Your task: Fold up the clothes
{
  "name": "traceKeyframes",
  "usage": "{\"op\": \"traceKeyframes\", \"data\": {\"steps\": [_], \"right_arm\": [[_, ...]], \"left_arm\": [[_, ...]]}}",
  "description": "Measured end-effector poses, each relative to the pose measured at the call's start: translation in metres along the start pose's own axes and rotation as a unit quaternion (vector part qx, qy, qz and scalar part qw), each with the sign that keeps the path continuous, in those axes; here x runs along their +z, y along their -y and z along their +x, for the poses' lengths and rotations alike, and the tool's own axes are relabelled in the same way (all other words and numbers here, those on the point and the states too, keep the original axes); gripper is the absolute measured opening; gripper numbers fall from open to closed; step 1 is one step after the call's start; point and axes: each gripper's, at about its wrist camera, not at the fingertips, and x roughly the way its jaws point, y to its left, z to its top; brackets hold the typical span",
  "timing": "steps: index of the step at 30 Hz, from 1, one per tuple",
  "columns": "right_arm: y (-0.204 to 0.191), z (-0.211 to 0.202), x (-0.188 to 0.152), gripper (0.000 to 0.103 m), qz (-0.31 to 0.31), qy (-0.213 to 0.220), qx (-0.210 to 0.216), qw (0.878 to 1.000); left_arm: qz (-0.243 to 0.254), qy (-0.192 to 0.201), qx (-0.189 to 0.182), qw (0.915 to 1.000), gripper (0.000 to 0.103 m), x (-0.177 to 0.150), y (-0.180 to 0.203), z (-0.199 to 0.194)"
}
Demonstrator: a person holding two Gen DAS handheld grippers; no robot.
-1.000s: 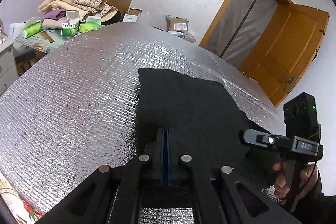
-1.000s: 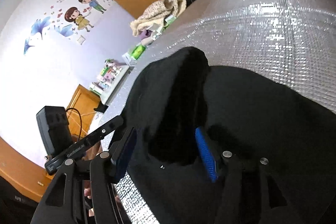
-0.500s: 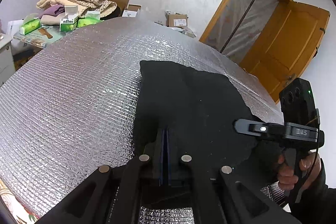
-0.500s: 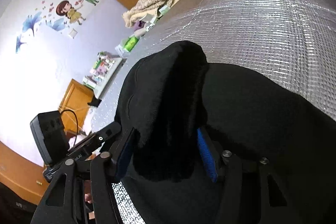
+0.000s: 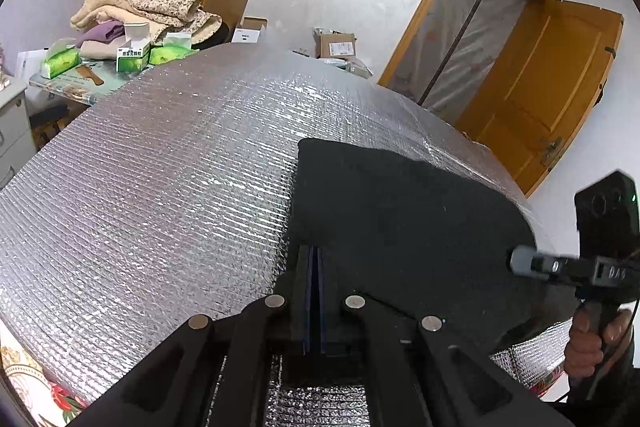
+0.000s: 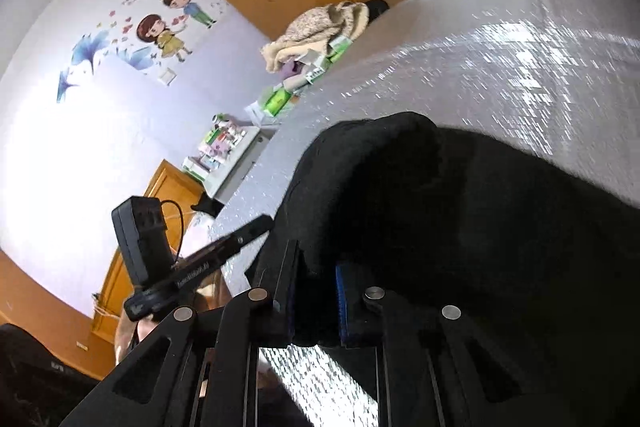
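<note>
- Leftmost, beyond the foil-covered surface (image 5: 160, 187), a side table holds folded blankets (image 5: 148, 7) and green tissue packs (image 5: 60, 61).
- Nearer, the left tool (image 5: 314, 267) is clenched, blue pads pressed flat together at the near edge of the black cloth (image 5: 400, 211); whether fabric sits between them is unclear.
- That cloth lies flat on the surface's right part.
- Right of it, a hand (image 5: 588, 343) holds the right tool (image 6: 316, 291), whose jaws are closing on a raised fold of the cloth.
- Farthest right, an orange door (image 5: 552, 79) stands open.
</note>
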Motion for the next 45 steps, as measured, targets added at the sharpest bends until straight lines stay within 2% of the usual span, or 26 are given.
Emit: {"op": "traceKeyframes", "data": {"steps": [3,6,8,13,16,19,28,31,34,36,38,41,43,45], "right_arm": [[0.024,0.01,-0.008,0.016,0.05,-0.024,-0.011,0.998],[0.046,0.014,-0.014,0.019,0.104,-0.034,0.004,0.994],[0.045,0.012,-0.014,0.024,0.1,-0.034,0.0,0.994],[0.039,0.014,-0.014,0.025,0.088,-0.039,-0.008,0.995],[0.03,0.014,-0.015,0.019,0.062,-0.041,-0.009,0.997],[0.026,0.011,-0.016,0.016,0.054,-0.035,-0.006,0.998],[0.012,-0.001,-0.019,0.016,0.03,-0.019,0.009,0.999],[0.021,0.001,-0.023,0.016,0.042,-0.026,0.005,0.999],[0.04,0.007,-0.027,0.019,0.076,-0.04,0.009,0.996],[0.037,0.006,-0.025,0.02,0.071,-0.04,0.008,0.997],[0.032,0.005,-0.02,0.032,0.058,-0.038,-0.006,0.998],[0.032,0.006,-0.005,0.035,0.053,-0.02,-0.013,0.998],[0.041,0.01,0.004,0.043,0.074,-0.015,-0.012,0.997],[0.051,0.017,0.011,0.044,0.097,-0.016,0.004,0.995]], "left_arm": [[0.007,-0.004,-0.005,1.0,0.0,-0.001,0.006,0.001],[0.017,-0.004,-0.007,0.9998,0.0,-0.003,0.012,-0.002],[0.019,-0.004,-0.004,0.9998,0.0,-0.005,0.012,-0.005],[0.019,0.0,-0.005,0.9998,0.0,-0.007,0.014,-0.011],[0.028,-0.003,-0.006,0.9996,0.0,-0.008,0.018,-0.011],[0.023,-0.005,-0.004,0.9997,0.0,-0.007,0.017,-0.009],[0.026,-0.006,-0.004,0.9997,0.0,-0.007,0.016,-0.012],[0.028,-0.011,-0.007,0.9995,0.0,-0.008,0.017,-0.009],[0.031,-0.015,-0.01,0.9994,0.0,-0.008,0.019,-0.008],[0.034,-0.017,-0.012,0.9992,0.0,-0.008,0.019,-0.007],[0.037,-0.019,-0.014,0.999,0.0,-0.009,0.02,-0.007],[0.039,-0.021,-0.018,0.9988,0.0,-0.011,0.022,-0.007],[0.042,-0.024,-0.022,0.9986,0.0,-0.012,0.024,-0.007],[0.045,-0.029,-0.026,0.9982,0.0,-0.015,0.026,-0.005]]}}
